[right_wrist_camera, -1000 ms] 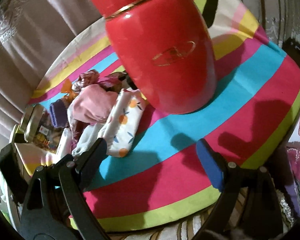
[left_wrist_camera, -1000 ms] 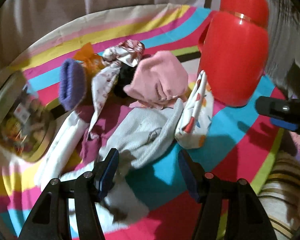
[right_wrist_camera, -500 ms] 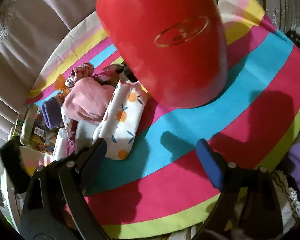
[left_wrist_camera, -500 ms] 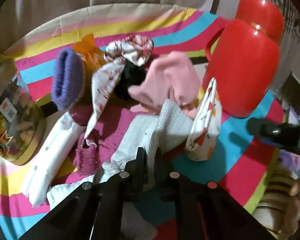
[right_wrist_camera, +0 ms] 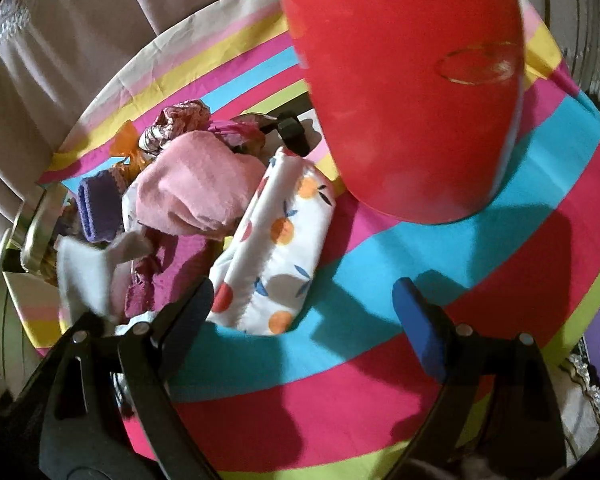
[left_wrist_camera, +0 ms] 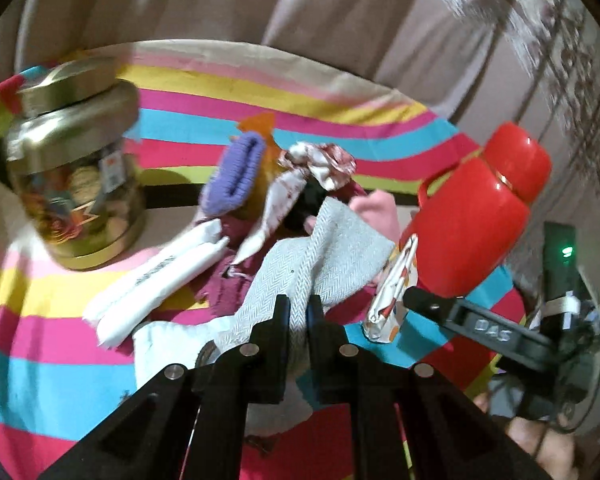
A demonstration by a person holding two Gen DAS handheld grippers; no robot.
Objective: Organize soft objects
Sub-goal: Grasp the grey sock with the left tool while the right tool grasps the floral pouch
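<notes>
Left tongs (left_wrist_camera: 298, 322) clenched on grey herringbone cloth (left_wrist_camera: 332, 252), right tongs (right_wrist_camera: 304, 304) released ("DAS" on arm), red jug (right_wrist_camera: 404, 80) w/ gold logo unreadable.

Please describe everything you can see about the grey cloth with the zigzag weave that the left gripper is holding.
The grey herringbone-woven cloth looks like soft, thick cotton, pale grey with a fine zigzag pattern. The left gripper is shut on its lower part, so it rises crumpled and folded from the jaws. Its upper edge lies against the pink cloth, and it covers part of the dark magenta cloth. In the right wrist view it appears only as a blurred pale shape.
</notes>
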